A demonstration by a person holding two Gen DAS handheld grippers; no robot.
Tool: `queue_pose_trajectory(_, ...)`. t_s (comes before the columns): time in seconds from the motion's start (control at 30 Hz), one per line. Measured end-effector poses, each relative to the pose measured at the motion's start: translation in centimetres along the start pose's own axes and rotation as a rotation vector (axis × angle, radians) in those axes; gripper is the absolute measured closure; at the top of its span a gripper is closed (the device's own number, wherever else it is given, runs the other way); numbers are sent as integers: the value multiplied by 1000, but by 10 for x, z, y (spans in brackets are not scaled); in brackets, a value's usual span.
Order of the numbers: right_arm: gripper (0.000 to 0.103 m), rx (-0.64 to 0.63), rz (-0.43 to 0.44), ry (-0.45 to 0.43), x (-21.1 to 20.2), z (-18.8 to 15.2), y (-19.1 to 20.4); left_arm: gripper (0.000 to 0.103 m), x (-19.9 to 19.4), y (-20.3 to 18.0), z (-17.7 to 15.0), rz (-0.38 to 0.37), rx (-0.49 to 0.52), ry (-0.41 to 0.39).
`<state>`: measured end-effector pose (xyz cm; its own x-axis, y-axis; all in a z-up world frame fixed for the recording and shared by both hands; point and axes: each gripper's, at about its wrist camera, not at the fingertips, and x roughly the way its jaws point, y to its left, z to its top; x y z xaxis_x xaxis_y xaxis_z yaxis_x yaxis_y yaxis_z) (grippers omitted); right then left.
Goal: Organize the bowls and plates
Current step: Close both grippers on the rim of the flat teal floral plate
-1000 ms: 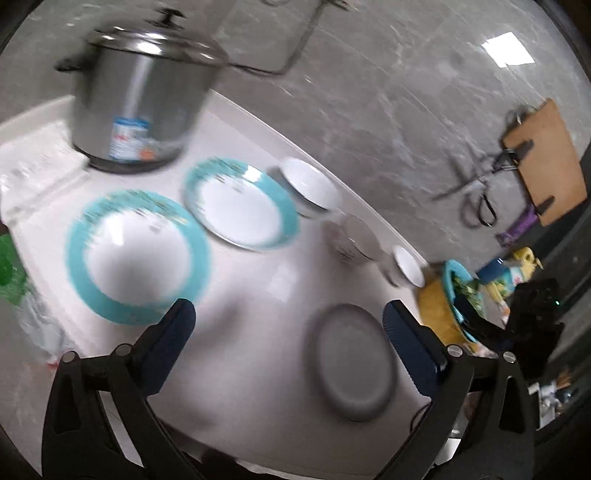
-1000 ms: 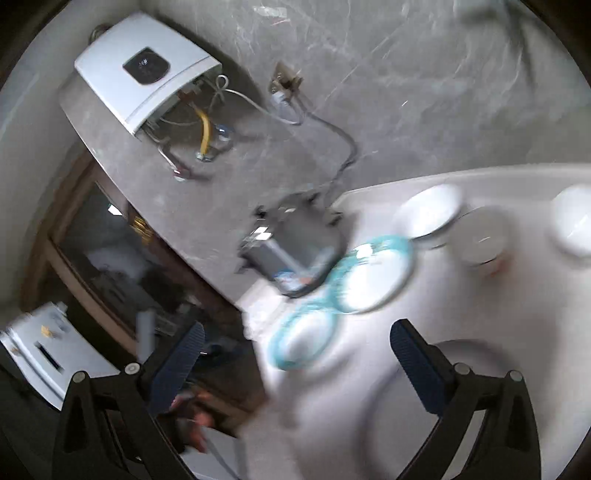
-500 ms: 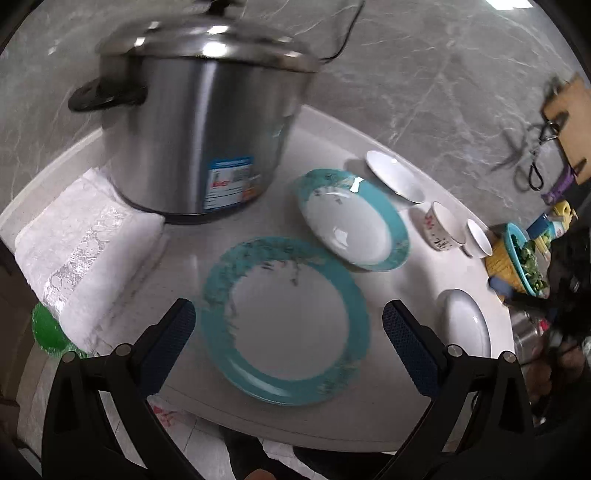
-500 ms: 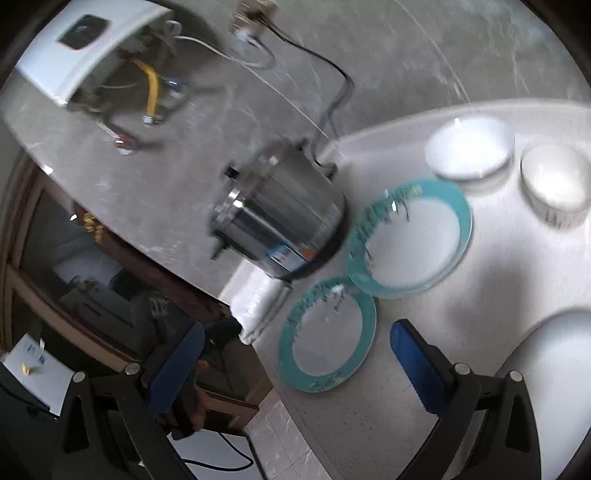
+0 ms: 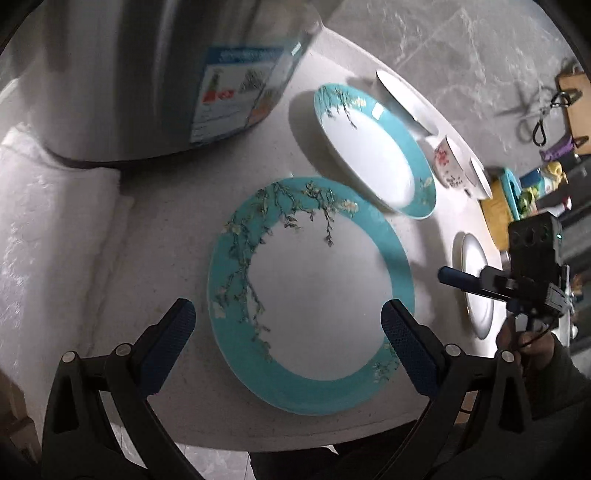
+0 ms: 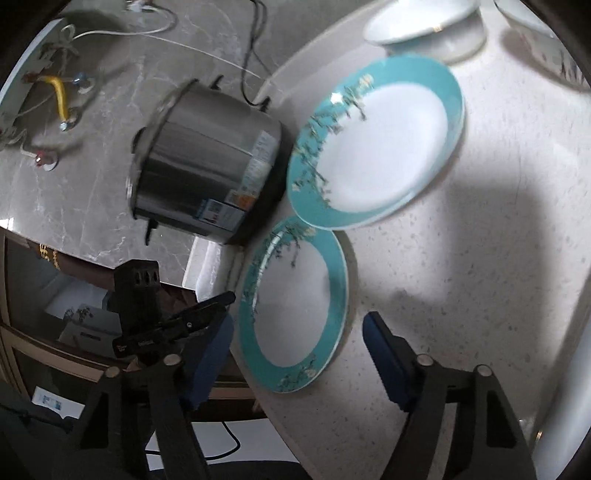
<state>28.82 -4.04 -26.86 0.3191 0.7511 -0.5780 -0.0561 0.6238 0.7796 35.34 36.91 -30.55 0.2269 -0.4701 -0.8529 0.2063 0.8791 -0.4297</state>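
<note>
1. Two teal-rimmed plates show from my left wrist: the near teal plate (image 5: 310, 291) lies flat on the white counter (image 5: 155, 229) between the spread, empty fingers of my left gripper (image 5: 284, 332); the far teal plate (image 5: 373, 147) sits beyond it, beside the steel cooker (image 5: 147, 74). A floral cup (image 5: 448, 164) and a white plate (image 5: 476, 284) lie to the right.
2. From my right wrist, my right gripper (image 6: 295, 350) is closing, its pads not yet touching the near teal plate's edge between them. A white bowl (image 6: 424, 26) stands behind.
</note>
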Motion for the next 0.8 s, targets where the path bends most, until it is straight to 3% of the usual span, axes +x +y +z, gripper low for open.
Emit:
queue_pose_trajectory(0.23,40,4,9,27,9,2,-9,4,19,5,9,-23,11,57)
queue_pose_trajectory(0.33,42,24,20,57,18,4,-12,13,19,9,11,-48,-5,58)
queue_pose_trajectory(0.4,43,32,21,77,26,5,-15,25,20,11,14,-64,-6,59)
queue_pose_trajectory(0.47,44,31,26,94,32,4,-15,28,22,10,17,-56,6,65)
queue_pose_trajectory(0.57,54,39,40,114,41,3,-15,28,22,11,19,-63,15,77)
queue_pose_trajectory(0.67,57,43,41,110,43,3,-16,28,23,11,21,-65,18,87)
queue_pose_trajectory(0.73,58,54,45,115,43,5,-17,38,20,16,23,-60,11,86)
queue_pose_trajectory(0.8,58,65,47,120,43,6,-19,58,21,20,25,-42,1,87)
